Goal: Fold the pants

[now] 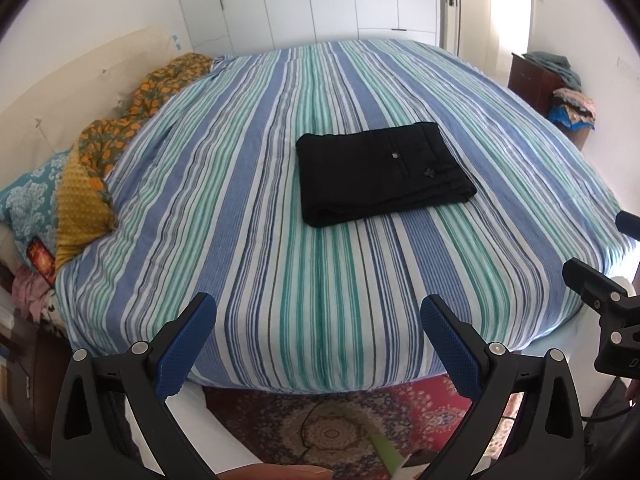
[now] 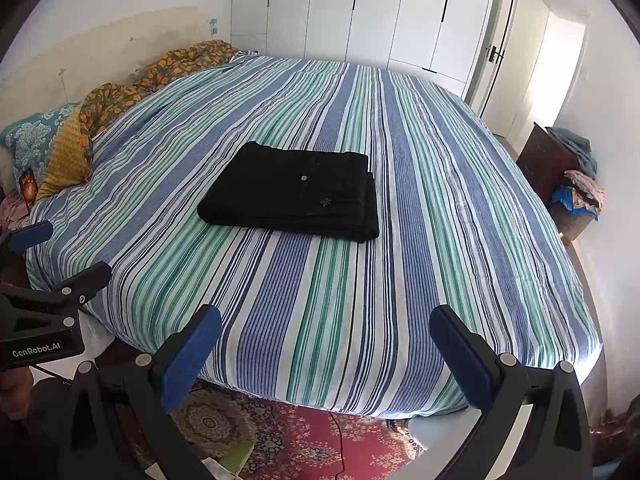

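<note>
Black pants (image 1: pixel 382 172) lie folded into a compact rectangle in the middle of the striped bed (image 1: pixel 248 220), button pocket facing up; they also show in the right wrist view (image 2: pixel 296 192). My left gripper (image 1: pixel 319 312) is open and empty, held back over the bed's near edge, well short of the pants. My right gripper (image 2: pixel 325 326) is open and empty too, also back at the near edge. Each gripper shows at the side of the other's view: the right gripper (image 1: pixel 600 280) and the left gripper (image 2: pixel 48 252).
Pillows and an orange-patterned blanket (image 1: pixel 120 128) are piled at the bed's left side. A dark wooden cabinet with clothes (image 2: pixel 560 168) stands at the right wall. White wardrobes (image 2: pixel 360 12) line the far wall. A red patterned rug (image 2: pixel 300 440) lies below the bed's near edge.
</note>
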A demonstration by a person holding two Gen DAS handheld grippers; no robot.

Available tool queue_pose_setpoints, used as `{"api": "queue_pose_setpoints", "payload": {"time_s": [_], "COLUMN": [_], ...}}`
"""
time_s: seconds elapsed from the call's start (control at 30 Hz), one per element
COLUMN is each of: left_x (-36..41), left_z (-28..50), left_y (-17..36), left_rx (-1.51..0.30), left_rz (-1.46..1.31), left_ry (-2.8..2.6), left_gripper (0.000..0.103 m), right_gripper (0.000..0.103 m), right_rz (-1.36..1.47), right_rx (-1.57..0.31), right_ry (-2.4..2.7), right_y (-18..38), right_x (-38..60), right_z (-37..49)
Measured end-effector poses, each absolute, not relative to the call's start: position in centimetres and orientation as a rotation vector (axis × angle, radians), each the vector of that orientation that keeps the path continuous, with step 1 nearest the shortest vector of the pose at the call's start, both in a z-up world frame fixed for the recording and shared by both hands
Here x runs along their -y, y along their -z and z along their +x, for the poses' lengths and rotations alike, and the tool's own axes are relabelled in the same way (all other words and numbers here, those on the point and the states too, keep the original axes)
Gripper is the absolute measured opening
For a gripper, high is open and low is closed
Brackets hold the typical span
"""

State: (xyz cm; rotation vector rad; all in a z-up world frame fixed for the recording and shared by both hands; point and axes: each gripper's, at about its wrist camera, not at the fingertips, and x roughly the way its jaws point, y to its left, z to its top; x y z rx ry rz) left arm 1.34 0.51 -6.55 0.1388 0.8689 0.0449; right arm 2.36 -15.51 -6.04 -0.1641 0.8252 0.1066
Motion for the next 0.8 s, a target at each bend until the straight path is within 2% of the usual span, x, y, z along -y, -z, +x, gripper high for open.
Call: {"api": "queue_pose_setpoints", "payload": {"time_s": [0.8], "left_x": [-0.14], "left_z": [1.85], "left_y": [7.16], "left_rx": [-0.875], "left_rz": [0.14], "left_ry": [-0.025], "left_gripper": [0.102], "right_gripper": [0.103], "right_rz": [-0.158], "right_rx": [-0.818], "right_ry": [-0.104], "right_y": [6.2], "right_x": [15.53], "right_z": [2.63]}}
